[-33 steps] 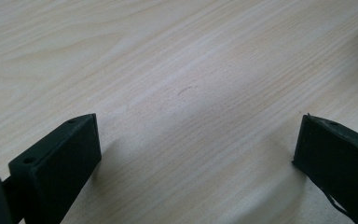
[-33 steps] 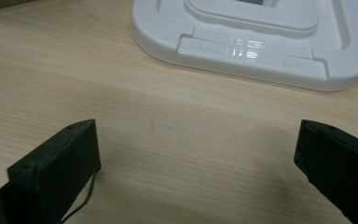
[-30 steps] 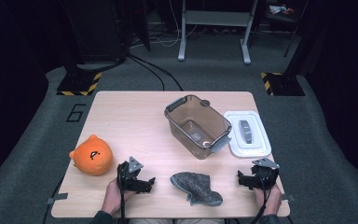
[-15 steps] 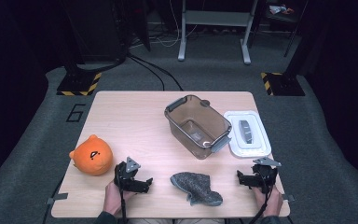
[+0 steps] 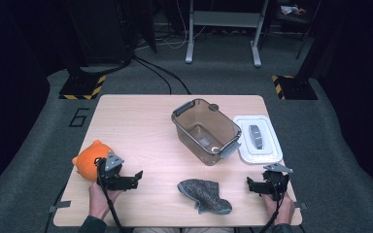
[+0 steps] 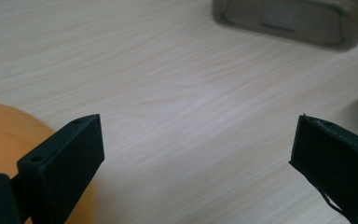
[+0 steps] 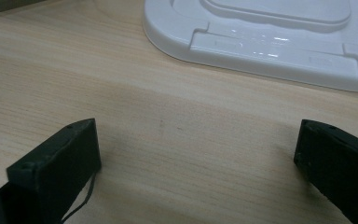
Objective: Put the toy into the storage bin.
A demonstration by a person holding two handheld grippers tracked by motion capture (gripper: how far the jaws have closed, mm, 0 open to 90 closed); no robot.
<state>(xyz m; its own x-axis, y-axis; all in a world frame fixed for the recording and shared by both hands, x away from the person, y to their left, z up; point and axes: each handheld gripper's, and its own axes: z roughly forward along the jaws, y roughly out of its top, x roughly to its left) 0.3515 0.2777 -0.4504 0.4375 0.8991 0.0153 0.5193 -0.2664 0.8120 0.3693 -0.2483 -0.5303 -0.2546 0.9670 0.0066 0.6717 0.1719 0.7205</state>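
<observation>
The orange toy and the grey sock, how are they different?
The orange toy is round, plump and bright; the grey sock lies flat, crumpled and dull. The toy sits right beside the left gripper; the sock lies between the two grippers, touching neither. Both rest on the table near the front edge.

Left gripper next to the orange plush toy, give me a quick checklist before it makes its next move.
1. Left gripper jaws wide apart: ok.
2. Left gripper holds nothing: ok.
3. Orange round plush toy beside its left jaw, not between the jaws: not ok for a grab.
4. Clear brown plastic bin upright, lid off: ok.
5. White plastic lid flat beside the bin: ok.
6. Right gripper open, empty: ok.
</observation>
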